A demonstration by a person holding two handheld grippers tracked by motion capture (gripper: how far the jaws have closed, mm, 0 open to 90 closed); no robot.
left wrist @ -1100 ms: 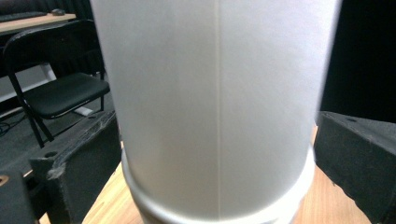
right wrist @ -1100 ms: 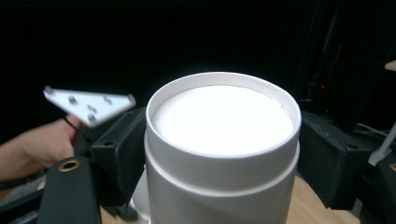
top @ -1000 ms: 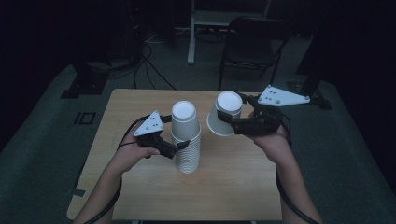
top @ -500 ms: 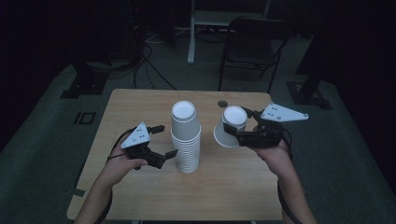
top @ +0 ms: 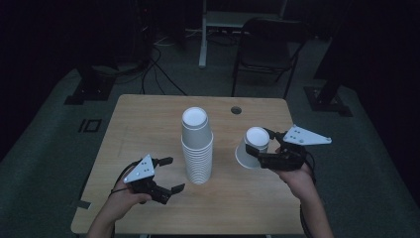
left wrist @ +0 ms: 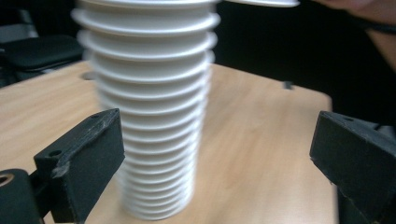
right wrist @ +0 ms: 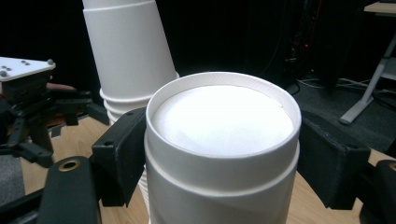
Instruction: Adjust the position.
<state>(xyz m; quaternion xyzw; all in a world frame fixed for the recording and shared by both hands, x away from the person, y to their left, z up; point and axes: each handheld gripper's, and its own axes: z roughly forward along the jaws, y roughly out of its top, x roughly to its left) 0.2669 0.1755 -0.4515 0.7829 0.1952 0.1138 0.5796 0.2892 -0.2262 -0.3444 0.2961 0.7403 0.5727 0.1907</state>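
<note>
Blurred cup stack [left wrist: 154,116] beyond wide-open jaws

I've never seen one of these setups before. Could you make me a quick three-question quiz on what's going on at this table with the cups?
1. True or false: the left gripper is clamped on the stack of cups.
2. Which gripper holds the single cup? A) left B) right C) neither
3. Fill in: the held cup is upside down, its flat ____ facing up.

Key
1. False: its jaws stand open, apart from the stack.
2. B: the right gripper has its jaws closed on the cup's sides, near the base.
3. Base (bottom).
</note>
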